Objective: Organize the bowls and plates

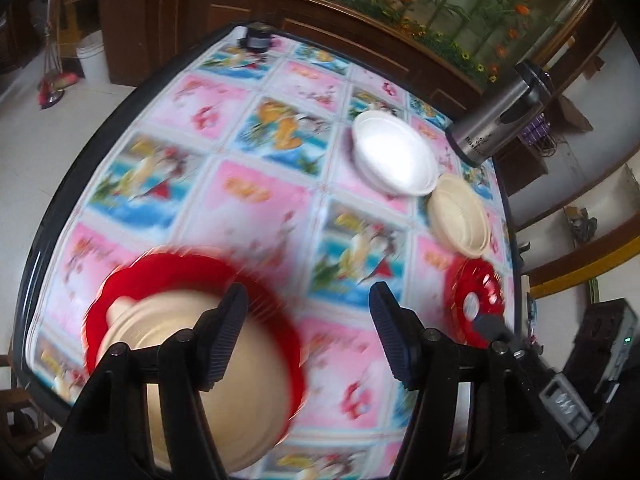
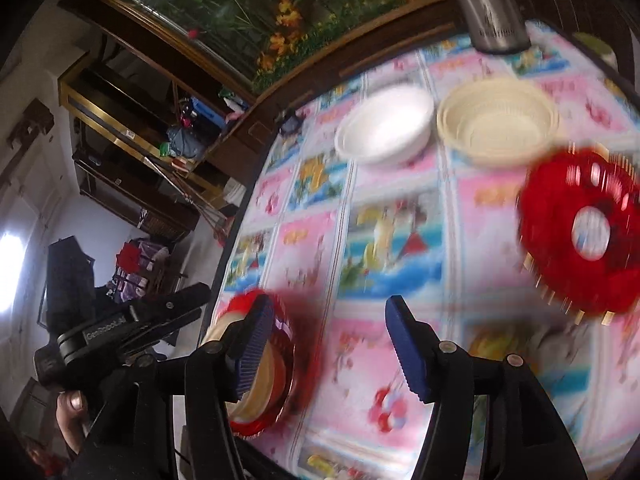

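A cream bowl (image 1: 224, 376) sits in a red plate (image 1: 132, 280) at the table's near left; both also show in the right wrist view, bowl (image 2: 264, 380) and plate (image 2: 280, 400). A white bowl (image 1: 394, 152) (image 2: 386, 128) and a second cream bowl (image 1: 460, 214) (image 2: 496, 124) stand at the far side. Another red plate (image 1: 476, 300) (image 2: 584, 232) lies to the right. My left gripper (image 1: 308, 328) is open above the near bowl's right edge. My right gripper (image 2: 328, 344) is open and empty over the cloth.
A steel flask (image 1: 500, 120) (image 2: 488, 8) stands at the table's far edge by the bowls. A small dark object (image 1: 256, 36) sits at the far left corner. The patterned tablecloth (image 1: 256, 184) covers the table; wooden cabinets stand behind.
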The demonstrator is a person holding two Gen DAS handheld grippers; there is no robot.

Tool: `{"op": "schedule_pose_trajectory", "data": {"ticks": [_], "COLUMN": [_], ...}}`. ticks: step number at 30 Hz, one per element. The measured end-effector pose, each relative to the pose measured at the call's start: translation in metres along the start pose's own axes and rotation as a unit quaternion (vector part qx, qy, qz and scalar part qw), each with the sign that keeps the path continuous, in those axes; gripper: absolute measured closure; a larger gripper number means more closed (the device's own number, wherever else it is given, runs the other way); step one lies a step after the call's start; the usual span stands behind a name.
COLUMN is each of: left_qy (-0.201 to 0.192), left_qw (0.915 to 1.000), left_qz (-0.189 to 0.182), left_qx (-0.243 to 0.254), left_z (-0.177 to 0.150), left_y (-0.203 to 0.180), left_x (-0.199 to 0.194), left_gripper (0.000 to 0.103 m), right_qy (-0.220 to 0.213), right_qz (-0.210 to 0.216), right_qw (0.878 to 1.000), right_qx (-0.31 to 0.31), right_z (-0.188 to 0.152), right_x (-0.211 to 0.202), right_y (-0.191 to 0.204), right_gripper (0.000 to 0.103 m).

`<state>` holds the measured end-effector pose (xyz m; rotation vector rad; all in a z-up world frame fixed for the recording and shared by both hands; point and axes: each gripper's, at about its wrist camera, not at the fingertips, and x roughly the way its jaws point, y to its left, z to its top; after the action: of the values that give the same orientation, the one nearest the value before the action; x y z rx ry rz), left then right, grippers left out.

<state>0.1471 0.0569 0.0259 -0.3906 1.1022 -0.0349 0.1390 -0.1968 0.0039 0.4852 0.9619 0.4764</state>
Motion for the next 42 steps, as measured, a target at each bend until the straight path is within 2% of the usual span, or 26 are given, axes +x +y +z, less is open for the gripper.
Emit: {"op": "schedule_pose_trajectory", "data": {"ticks": [3,7,13,18,20,22,25,26,27,28,29,31,42], "left_qy": [0.013,0.010,0.044,0.042,0.049,0.057,0.071,0.076,0.081,0.092,0.100,0.104,0.073], "left_qw": [0.9999,0.9995,0.9973,0.9961,0.9950,0.9944,0.9925,0.9922,0.9916,0.9901,0.9894,0.9902,0.9947], "left_qz": [0.001,0.029,0.052,0.063,0.070,0.073,0.082,0.082,0.085,0.093,0.094,0.086,0.072], "left_qx": [-0.011,-0.010,-0.028,-0.045,-0.051,-0.051,-0.056,-0.056,-0.055,-0.051,-0.049,-0.037,-0.011], "left_z": [0.027,0.064,0.099,0.119,0.123,0.124,0.123,0.123,0.122,0.120,0.119,0.117,0.091], "left_y": [-0.021,-0.048,-0.064,-0.069,-0.068,-0.068,-0.065,-0.064,-0.062,-0.059,-0.057,-0.056,-0.057], "left_x": [0.017,0.051,0.116,0.151,0.164,0.176,0.193,0.197,0.202,0.207,0.210,0.212,0.143], "left_gripper": [0.041,0.041,0.041,0.041,0.041,0.041,0.041,0.047,0.054,0.073,0.081,0.088,0.089], "right_qy": [-0.009,-0.009,0.029,0.070,0.091,0.107,0.129,0.137,0.140,0.142,0.146,0.152,0.128], "right_qz": [-0.004,-0.036,-0.080,-0.123,-0.145,-0.156,-0.169,-0.173,-0.172,-0.172,-0.174,-0.161,-0.136], "right_qw": [1.000,0.999,0.996,0.988,0.982,0.978,0.972,0.970,0.970,0.970,0.970,0.972,0.980], "right_qx": [0.004,0.000,-0.007,-0.064,-0.080,-0.093,-0.103,-0.101,-0.099,-0.096,-0.091,-0.074,-0.066], "right_z": [0.049,0.111,0.189,0.221,0.227,0.229,0.225,0.224,0.223,0.221,0.219,0.215,0.193], "right_x": [-0.007,0.005,0.070,0.124,0.147,0.162,0.183,0.190,0.193,0.196,0.198,0.196,0.149], "right_y": [-0.010,-0.024,-0.055,-0.065,-0.070,-0.074,-0.077,-0.079,-0.080,-0.081,-0.083,-0.086,-0.053], "right_gripper": [0.042,0.042,0.042,0.045,0.047,0.058,0.063,0.066,0.077,0.091,0.093,0.095,0.095]}}
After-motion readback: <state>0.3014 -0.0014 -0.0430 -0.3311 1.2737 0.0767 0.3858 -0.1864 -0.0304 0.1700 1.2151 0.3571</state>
